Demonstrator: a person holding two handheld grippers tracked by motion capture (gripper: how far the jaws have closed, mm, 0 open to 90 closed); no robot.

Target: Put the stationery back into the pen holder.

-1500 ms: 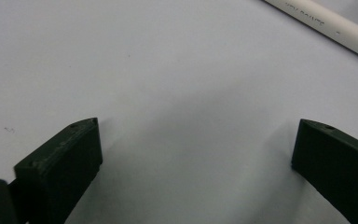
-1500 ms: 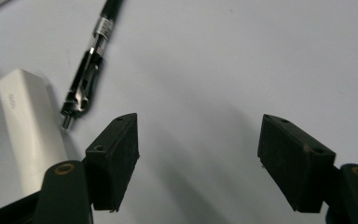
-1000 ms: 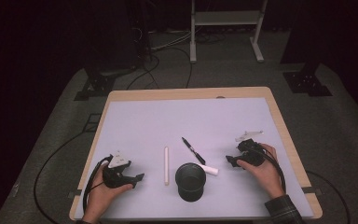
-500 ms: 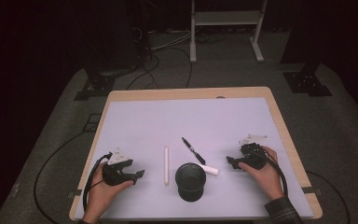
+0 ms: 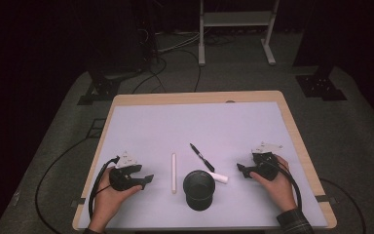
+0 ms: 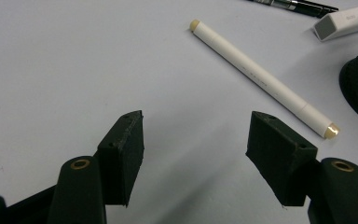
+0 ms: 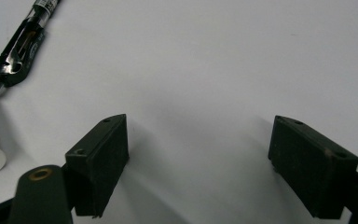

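Meanwhile, with the black mesh pen cup (image 5: pixel 199 189) as landmark, the white marker (image 5: pixel 174 172) lay just left of it, the left gripper (image 5: pixel 145 180) farther left, jaws apart but just closing on nothing, while the right gripper (image 5: pixel 241 170) stood right, wide open and empty.

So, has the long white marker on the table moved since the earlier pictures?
No. In the high view the white marker lies at the same spot, just left of the black cup, parallel to the table's side edges as before.

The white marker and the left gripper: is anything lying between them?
No. In the high view, only bare table separates the left gripper from the white marker; the left gripper view agrees.
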